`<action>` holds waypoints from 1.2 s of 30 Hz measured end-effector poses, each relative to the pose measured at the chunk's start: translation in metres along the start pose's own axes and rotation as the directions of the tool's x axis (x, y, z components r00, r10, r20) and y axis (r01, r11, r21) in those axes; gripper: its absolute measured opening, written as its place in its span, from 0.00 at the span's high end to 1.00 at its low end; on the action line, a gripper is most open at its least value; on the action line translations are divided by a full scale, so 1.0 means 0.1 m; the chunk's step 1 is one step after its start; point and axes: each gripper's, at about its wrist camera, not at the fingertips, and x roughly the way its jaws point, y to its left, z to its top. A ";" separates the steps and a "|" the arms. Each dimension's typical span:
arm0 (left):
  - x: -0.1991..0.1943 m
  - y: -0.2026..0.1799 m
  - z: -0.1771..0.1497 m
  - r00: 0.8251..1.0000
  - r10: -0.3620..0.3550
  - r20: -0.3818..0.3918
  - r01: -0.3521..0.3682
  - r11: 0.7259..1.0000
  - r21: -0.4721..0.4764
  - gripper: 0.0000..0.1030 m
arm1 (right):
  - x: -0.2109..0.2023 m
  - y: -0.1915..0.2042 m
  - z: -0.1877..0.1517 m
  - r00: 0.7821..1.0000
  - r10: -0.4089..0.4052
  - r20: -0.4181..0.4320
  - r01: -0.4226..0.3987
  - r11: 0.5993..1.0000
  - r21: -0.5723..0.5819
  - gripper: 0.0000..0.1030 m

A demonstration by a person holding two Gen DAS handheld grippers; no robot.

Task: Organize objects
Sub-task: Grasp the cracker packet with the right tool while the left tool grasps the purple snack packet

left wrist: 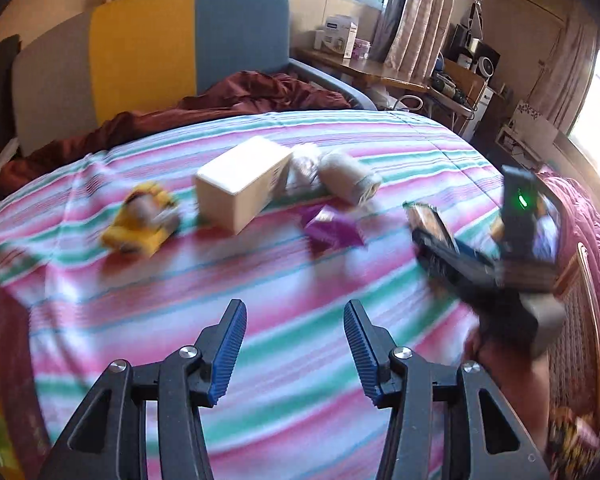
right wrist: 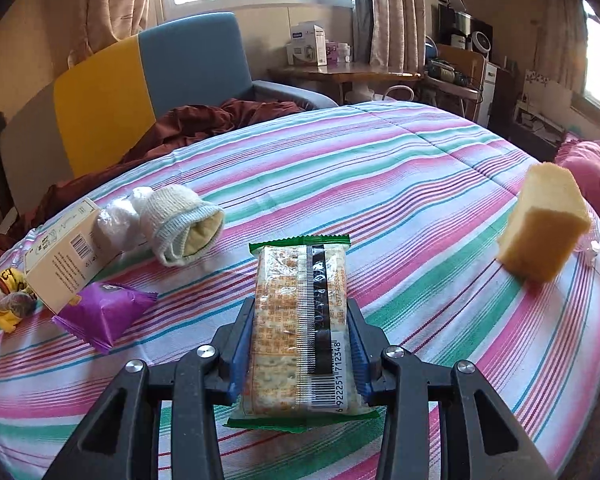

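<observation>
Sunlit bedroom clutter frames a bed under a pink, green and white striped bedspread (right wrist: 420,184), with a yellow and blue headboard (right wrist: 148,80) behind it.

Your right tool (right wrist: 300,340) is clamped on a clear-wrapped cracker packet with green sealed ends (right wrist: 300,320), the pads pressing its long sides and the packet pointing away from you over the middle of the bed. In the left wrist view that same tool (left wrist: 432,236) shows only as a blur at the right side of the bed.

Your left tool (left wrist: 295,354) stands partly open and holds nothing, over bare bedspread near the bed's near edge.

Towards the headboard lie a cream cardboard box (right wrist: 64,256), a rolled pale sock (right wrist: 184,226) with crumpled clear plastic (right wrist: 118,220) between them, a purple foil snack pouch (right wrist: 104,312) and a small yellow snack bag (right wrist: 10,300). A yellow sponge block (right wrist: 544,228) stands alone near the right edge.

Judging from this, the packet is in transit. Keep the squeeze steady but gentle, since crackers probably crush. Carry it level, clear of the pouch and sock, and let go only once it rests flat. Where it belongs is not shown.
</observation>
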 end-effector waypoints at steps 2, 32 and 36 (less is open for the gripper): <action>0.13 -0.08 0.16 1.000 -0.013 -0.005 0.013 1.000 -0.001 0.50 | -0.01 -0.03 -0.01 1.000 0.007 0.003 -0.007 1.000 0.011 0.59; 0.83 -0.36 0.37 1.000 -0.010 -0.005 0.010 0.998 0.056 0.49 | 0.00 -0.07 -0.01 0.999 0.037 0.010 -0.037 0.999 0.038 0.58; 0.92 -0.29 0.30 1.000 0.005 0.000 -0.005 0.998 0.060 0.50 | 0.00 -0.06 -0.01 0.999 0.037 0.011 -0.038 0.999 0.038 0.58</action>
